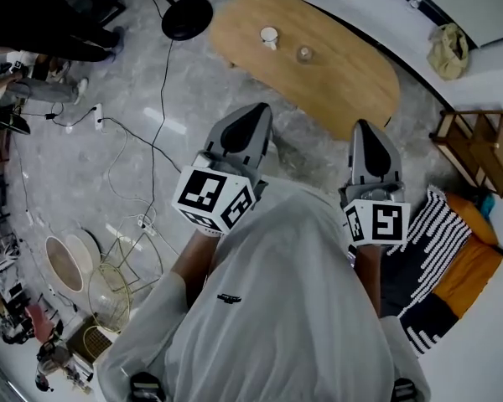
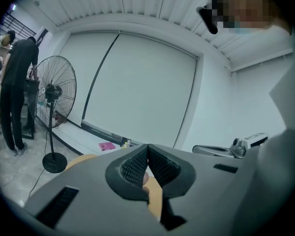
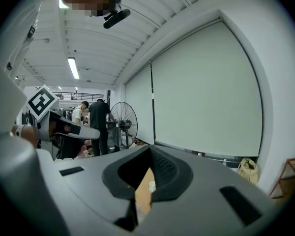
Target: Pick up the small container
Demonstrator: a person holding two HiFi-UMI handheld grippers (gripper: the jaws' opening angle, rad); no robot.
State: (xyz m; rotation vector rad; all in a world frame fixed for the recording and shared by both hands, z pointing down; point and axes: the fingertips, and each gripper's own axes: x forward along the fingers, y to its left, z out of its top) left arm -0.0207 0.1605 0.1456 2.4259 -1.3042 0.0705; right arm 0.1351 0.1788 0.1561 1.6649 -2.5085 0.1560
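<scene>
grey two-jaw left gripper and its grey twin, the right gripper, are both held close in front of the person's pale grey shirt, each with its ribbed black pads pressed together on nothing; the first risk, as i judge it, is reaching the target with jaws unopened, so they would knock it rather than straddle it; beyond a stretch of grey marbled floor stands the oval light wooden table, and on it, well apart from both grippers, the small white round container; near it sits a small clear glass-like pot, so a hasty reach could take the wrong one or tip either over.
</scene>
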